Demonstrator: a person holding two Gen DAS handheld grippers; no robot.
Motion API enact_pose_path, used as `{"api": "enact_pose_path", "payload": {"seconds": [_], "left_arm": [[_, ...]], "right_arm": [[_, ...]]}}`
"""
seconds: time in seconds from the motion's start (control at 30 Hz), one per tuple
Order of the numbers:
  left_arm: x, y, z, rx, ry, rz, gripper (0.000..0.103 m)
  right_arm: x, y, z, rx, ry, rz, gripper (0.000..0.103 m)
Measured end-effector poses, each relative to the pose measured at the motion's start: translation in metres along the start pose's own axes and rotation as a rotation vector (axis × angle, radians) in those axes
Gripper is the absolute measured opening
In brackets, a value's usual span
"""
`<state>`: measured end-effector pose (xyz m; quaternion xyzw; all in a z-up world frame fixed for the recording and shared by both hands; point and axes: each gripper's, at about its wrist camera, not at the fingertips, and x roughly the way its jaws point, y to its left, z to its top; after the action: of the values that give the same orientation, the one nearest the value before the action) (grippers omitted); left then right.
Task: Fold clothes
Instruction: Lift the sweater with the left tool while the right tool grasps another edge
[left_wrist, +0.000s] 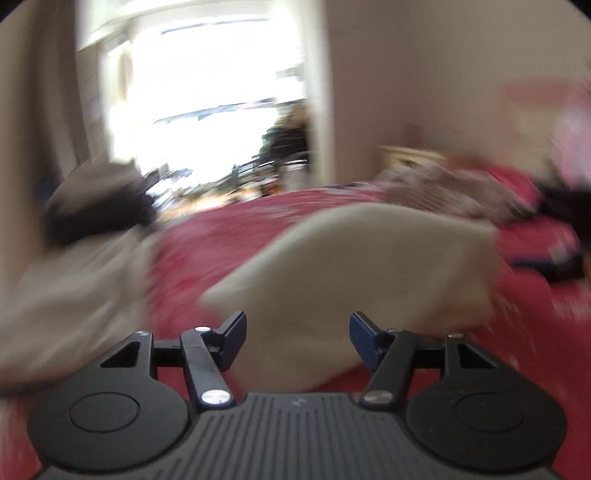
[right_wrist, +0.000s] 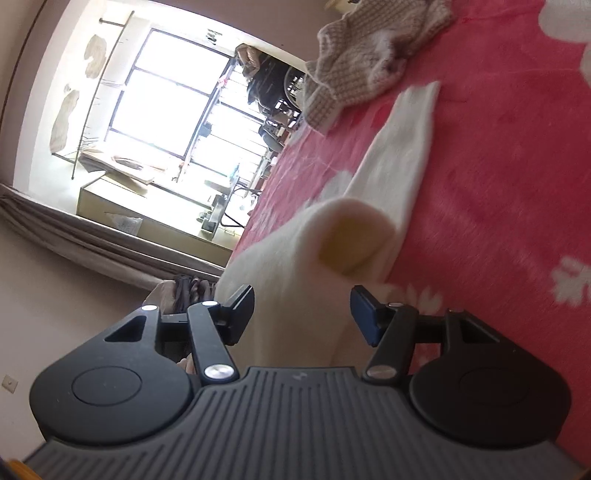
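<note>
One red fleece bedspread with white flower print (right_wrist: 498, 166), spread beneath and ahead of both tools. One cream-white soft garment (right_wrist: 399, 155), lying on bedspread directly ahead of right gripper (right_wrist: 302, 314); long axis running away from tool toward upper right, near end bunched into rounded fold between the spread jaws, no pad pressing seen. One beige knitted sweater (right_wrist: 369, 55), crumpled beyond garment's far tip. Left gripper (left_wrist: 297, 341): jaws apart, unloaded, same garment (left_wrist: 369, 251) just ahead; view motion-blurred.
</note>
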<state>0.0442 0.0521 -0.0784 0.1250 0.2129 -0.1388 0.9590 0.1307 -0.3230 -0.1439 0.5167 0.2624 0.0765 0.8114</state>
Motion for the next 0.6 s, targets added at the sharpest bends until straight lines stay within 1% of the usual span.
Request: {"api": "enact_pose_path", "payload": {"seconds": [0.03,0.1,0.2,0.3,0.37,0.4,0.43,0.53,0.57,0.6], "left_arm": [[0.006,-0.013,0.0,0.057,-0.016,-0.03,0.063],[0.022,-0.036,-0.002,0.136,-0.038,-0.088,0.063],[0.049,-0.067,-0.006,0.241,-0.039,-0.148,0.061],[0.063,-0.088,-0.012,0.322,-0.054,-0.133,0.06],[0.067,-0.088,-0.011,0.309,-0.058,-0.123,0.056],[0.069,-0.086,-0.01,0.298,-0.06,-0.117,0.056],[0.071,-0.084,-0.01,0.287,-0.062,-0.111,0.056],[0.074,-0.081,-0.013,0.277,-0.061,-0.092,0.056],[0.079,-0.08,-0.014,0.288,-0.049,-0.098,0.056],[0.081,-0.081,-0.018,0.304,-0.032,-0.106,0.056]], "right_arm": [[0.002,-0.001,0.002,0.003,0.008,-0.004,0.064],[0.006,0.0,0.005,-0.007,0.015,-0.003,0.065],[0.017,0.003,0.009,-0.036,0.028,-0.011,0.069],[0.031,0.002,0.015,-0.049,0.054,-0.029,0.069],[0.04,0.001,0.018,-0.048,0.078,-0.032,0.07],[0.043,0.002,0.019,-0.041,0.091,-0.01,0.07],[0.043,0.003,0.02,-0.032,0.097,0.032,0.069],[0.038,0.013,0.023,-0.009,0.082,0.224,0.069],[0.039,0.016,0.025,-0.006,0.084,0.263,0.069],[0.042,0.018,0.026,-0.009,0.09,0.272,0.069]]}}
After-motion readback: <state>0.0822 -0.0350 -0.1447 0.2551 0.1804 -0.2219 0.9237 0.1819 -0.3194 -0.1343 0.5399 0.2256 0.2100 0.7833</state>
